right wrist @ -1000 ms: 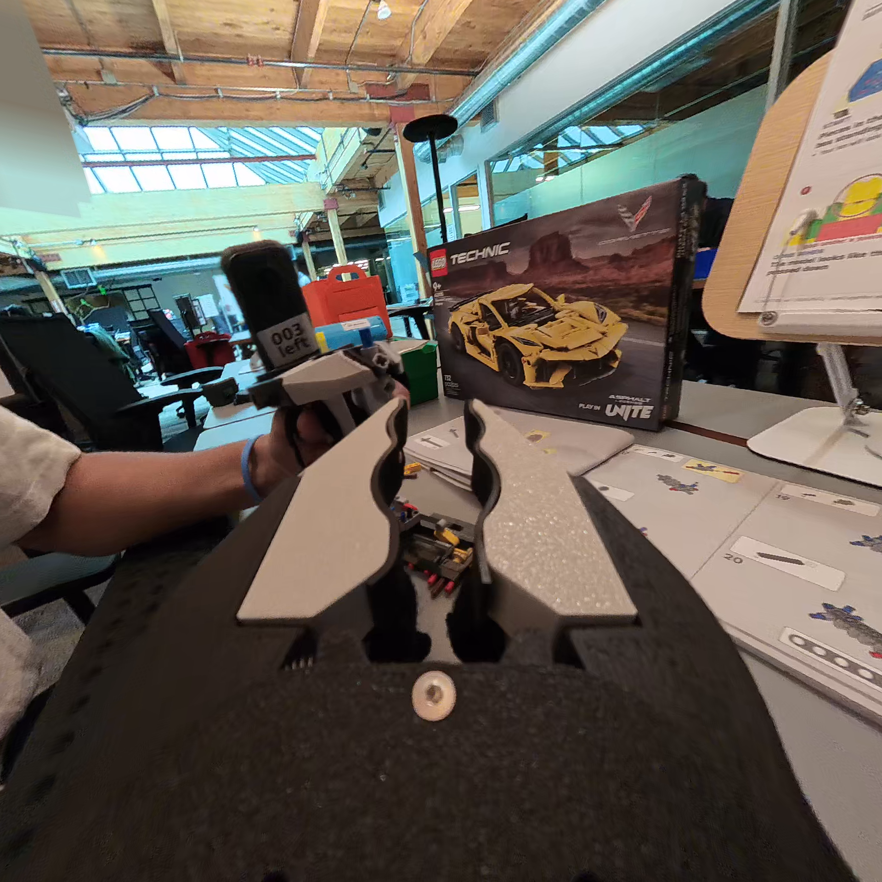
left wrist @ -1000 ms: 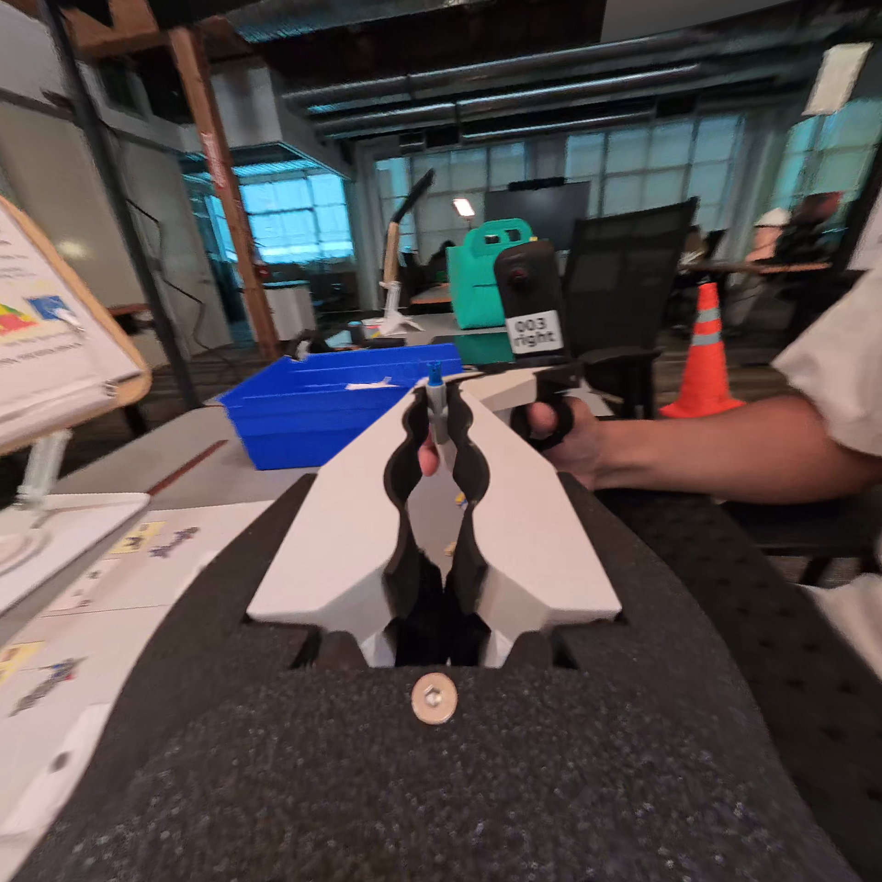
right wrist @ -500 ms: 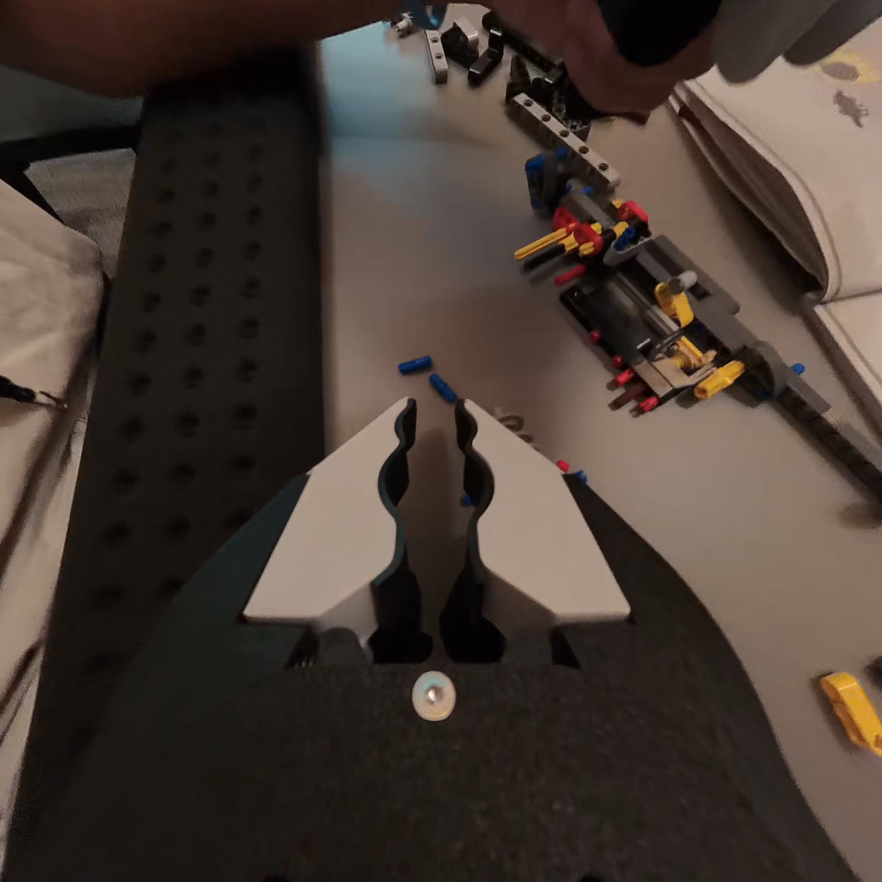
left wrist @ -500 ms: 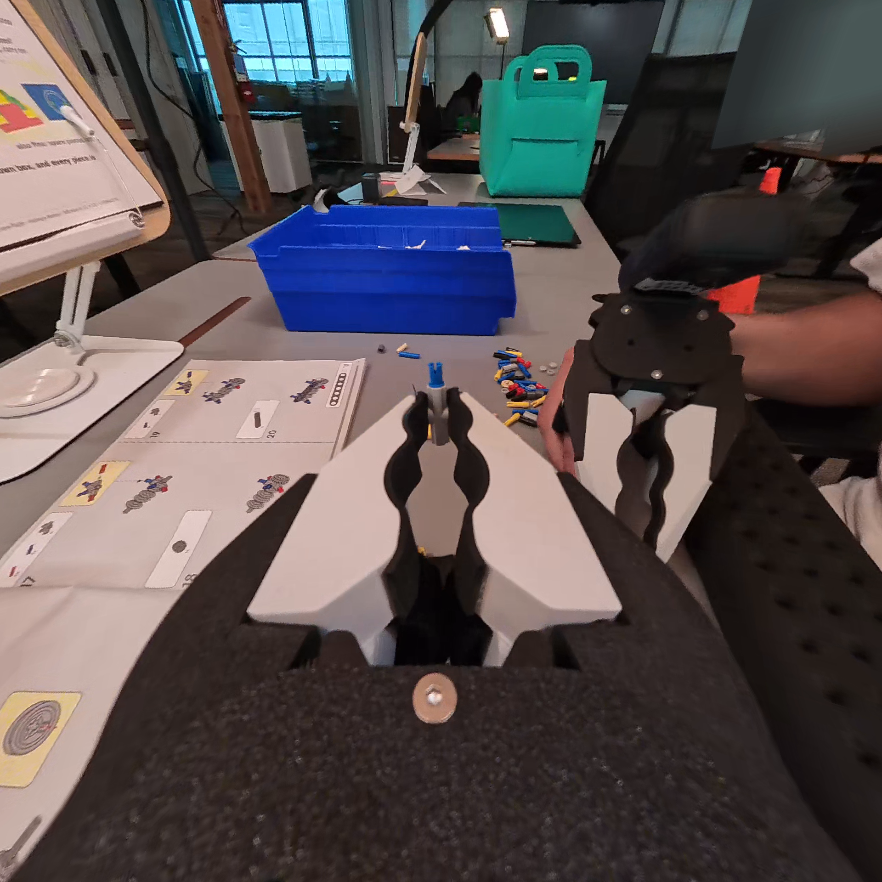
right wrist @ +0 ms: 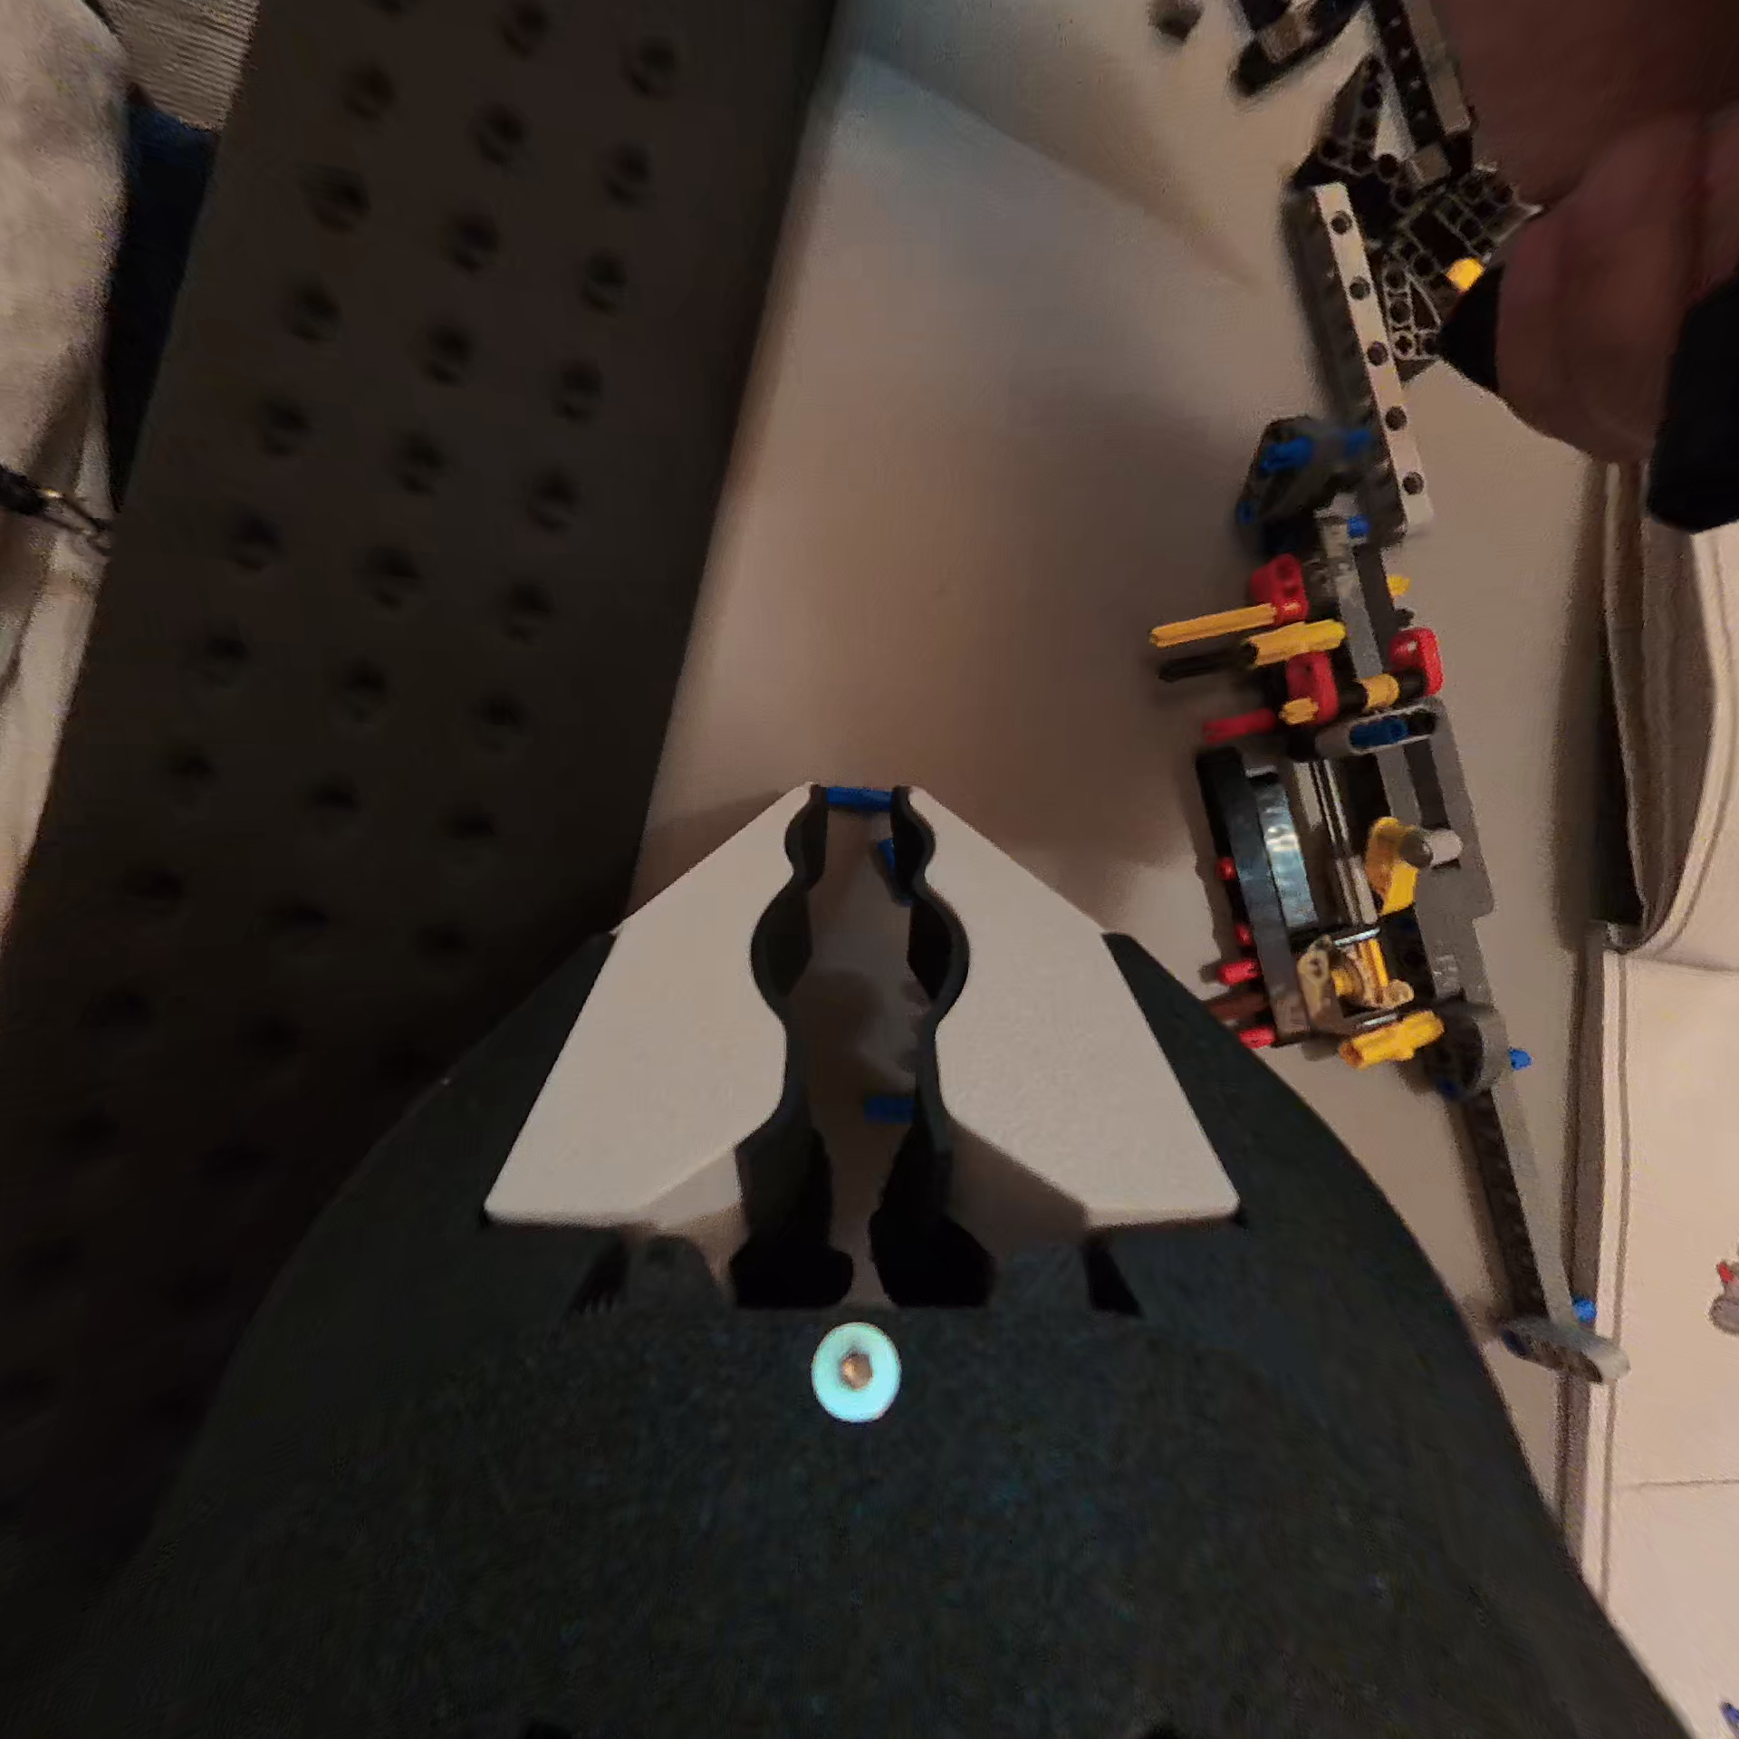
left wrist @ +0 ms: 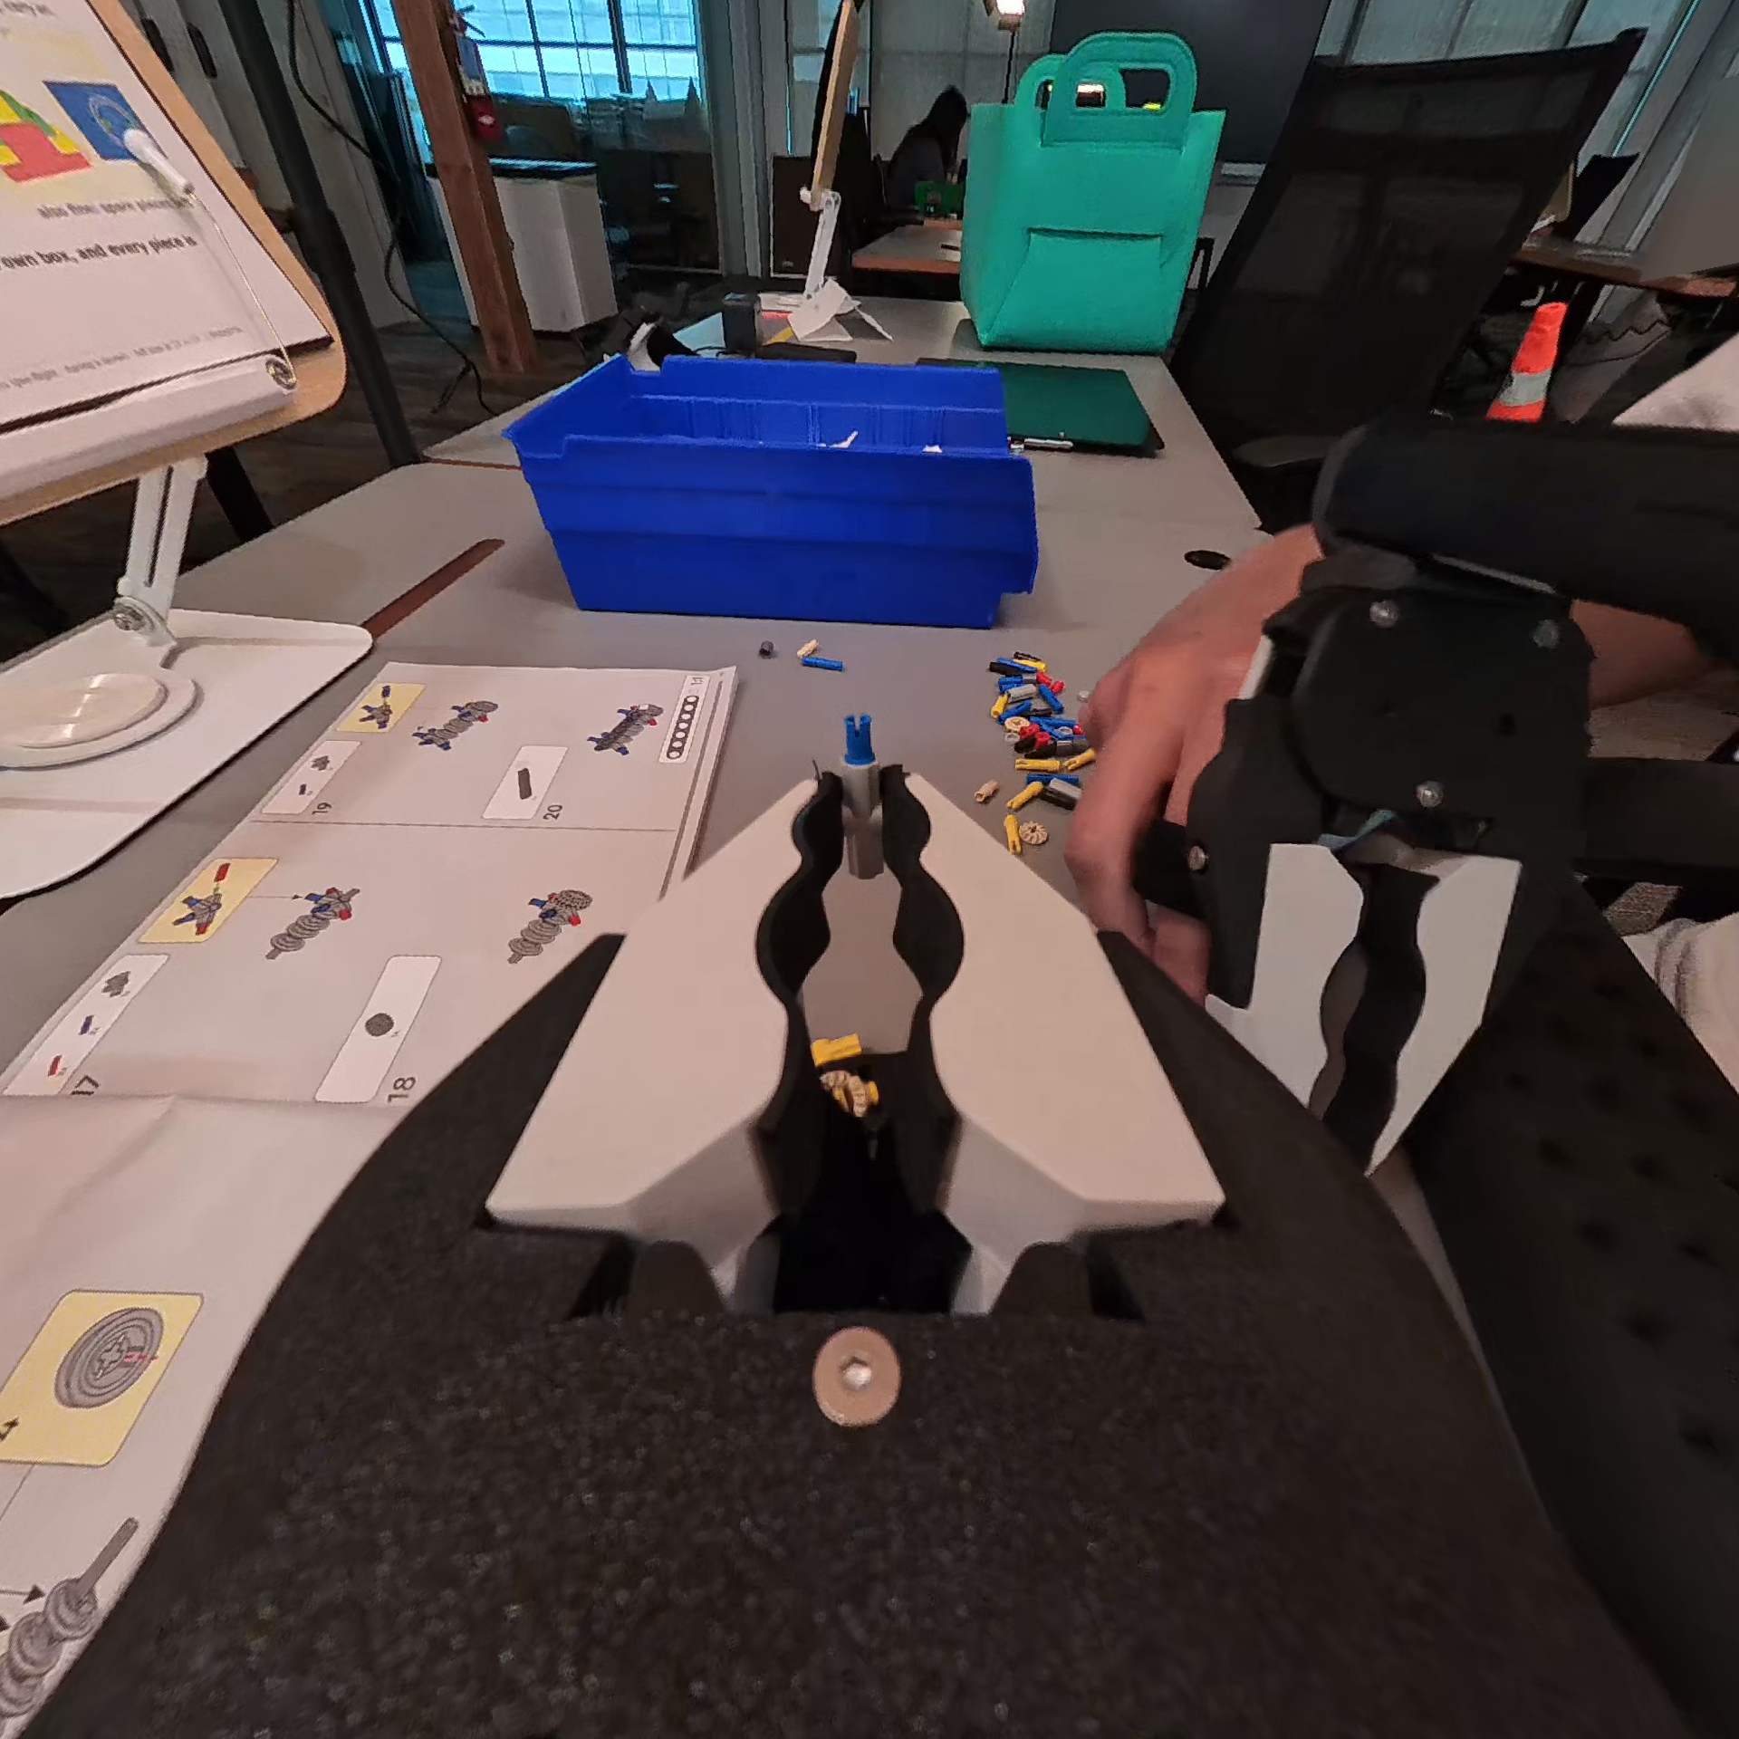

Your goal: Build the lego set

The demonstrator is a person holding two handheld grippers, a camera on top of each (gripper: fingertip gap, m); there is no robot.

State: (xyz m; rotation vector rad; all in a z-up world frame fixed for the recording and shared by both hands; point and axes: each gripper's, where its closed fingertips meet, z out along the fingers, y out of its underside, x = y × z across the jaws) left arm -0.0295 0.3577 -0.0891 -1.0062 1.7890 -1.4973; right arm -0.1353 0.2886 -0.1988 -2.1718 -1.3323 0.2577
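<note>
Left gripper clamps a small grey connector with a blue pin on top at its tips, held upright above the grey table, probably ready for fitting. Right gripper points down at the table, tips spanning a short blue plastic pin; cannot tell if it is pinched yet. Part-built grey, red and yellow lego assembly lies right of frame, well apart from those tips. Loose small coloured pieces sit centre-right beside the open instruction booklet.

Storage bin is sitting behind the instruction booklet; loose Lego pieces are lying right of the booklet, before the bin.
</note>
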